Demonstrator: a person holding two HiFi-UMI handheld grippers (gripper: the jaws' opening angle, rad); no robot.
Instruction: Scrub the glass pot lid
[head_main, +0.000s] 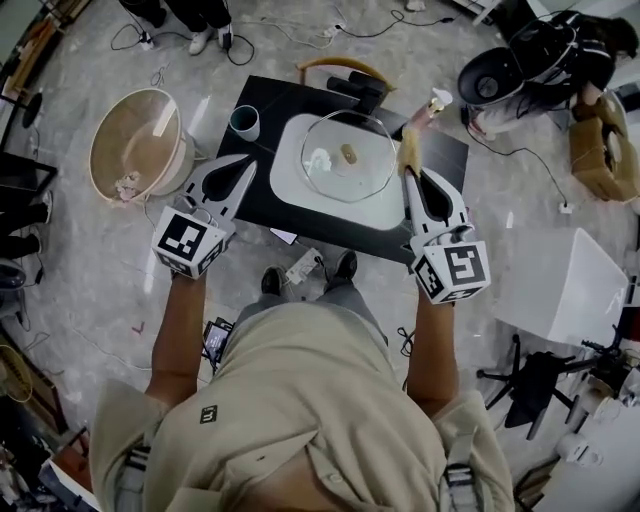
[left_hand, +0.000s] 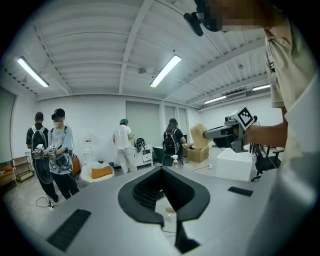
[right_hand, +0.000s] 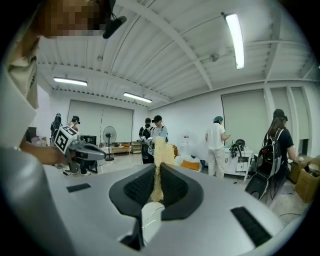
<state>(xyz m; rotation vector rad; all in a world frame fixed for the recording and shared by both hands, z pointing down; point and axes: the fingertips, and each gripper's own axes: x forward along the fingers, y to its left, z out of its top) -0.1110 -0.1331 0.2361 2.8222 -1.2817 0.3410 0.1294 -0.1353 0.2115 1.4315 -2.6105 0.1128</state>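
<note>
- A beige basin (head_main: 135, 145) stands on the floor, left of the table and well apart from it.
- The black table (head_main: 262, 100) carries everything else. A teal cup (head_main: 245, 122) stands upright near its left edge, just beside the tray's far left corner.
- The left gripper (head_main: 240, 170) (left_hand: 161, 172) is held over the table's left edge, next to the tray's left side. Its jaws are clenched tip to tip, and its own view shows nothing between them.
- A white tray (head_main: 290, 180) lies in the middle of the table. A small white blob (head_main: 318, 158) sits on it under the lid's left part; I cannot tell what it is.
- The glass pot lid (head_main: 365, 175) lies flat on the tray with its knob (head_main: 348, 153) up. Neither gripper holds it.
- A pale yellow, fibrous scrub pad (head_main: 408, 150) (right_hand: 159, 150) stands on end, poking out beyond the right gripper's jaw tips. In the head view it shows just at the lid's right rim; contact cannot be judged.
- The right gripper (head_main: 410, 172) (right_hand: 156, 167) is over the tray's right side, its jaws pressed onto the pad from both sides.
- A small white bottle-like thing (head_main: 440, 98) shows by the table's far right corner.
</note>
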